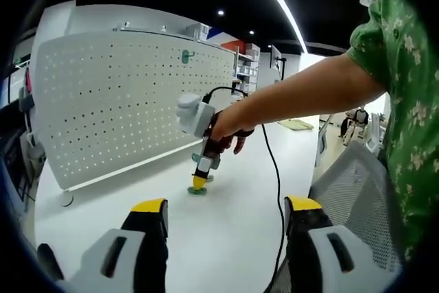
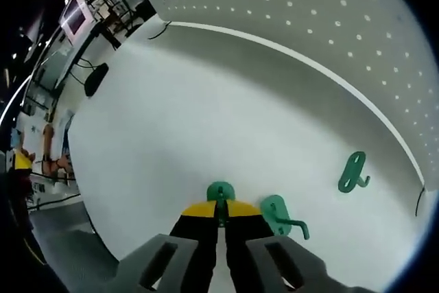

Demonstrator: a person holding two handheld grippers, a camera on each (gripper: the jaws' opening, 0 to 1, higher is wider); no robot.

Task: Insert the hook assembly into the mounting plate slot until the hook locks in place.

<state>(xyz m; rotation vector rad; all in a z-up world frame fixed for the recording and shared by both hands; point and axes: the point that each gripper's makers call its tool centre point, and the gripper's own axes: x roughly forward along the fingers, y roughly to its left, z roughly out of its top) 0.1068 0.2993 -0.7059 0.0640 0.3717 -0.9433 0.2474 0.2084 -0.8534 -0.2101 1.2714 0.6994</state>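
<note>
The white perforated mounting plate [image 1: 130, 101] stands upright along the table's far side, with one green hook [image 1: 186, 53] hanging near its top edge. A person's hand holds my right gripper [image 1: 199, 182] tip-down on the table in front of the plate. Its jaws stand together, and my right gripper [image 2: 221, 211] is shut on a green hook [image 2: 221, 192] that rests on the table. A second green hook [image 2: 278, 215] lies just beside it. A third green hook [image 2: 353, 171] lies nearer the plate's base [image 2: 309, 66]. My left gripper [image 1: 226, 205] hovers open over the near table, holding nothing.
A black cable [image 1: 274, 176] trails from the right gripper across the white table [image 1: 233, 238]. The person's arm and green patterned sleeve [image 1: 398, 60] reach in from the right. A grey mesh chair [image 1: 357, 190] stands by the table's edge. Monitors and desks [image 2: 75, 12] lie beyond.
</note>
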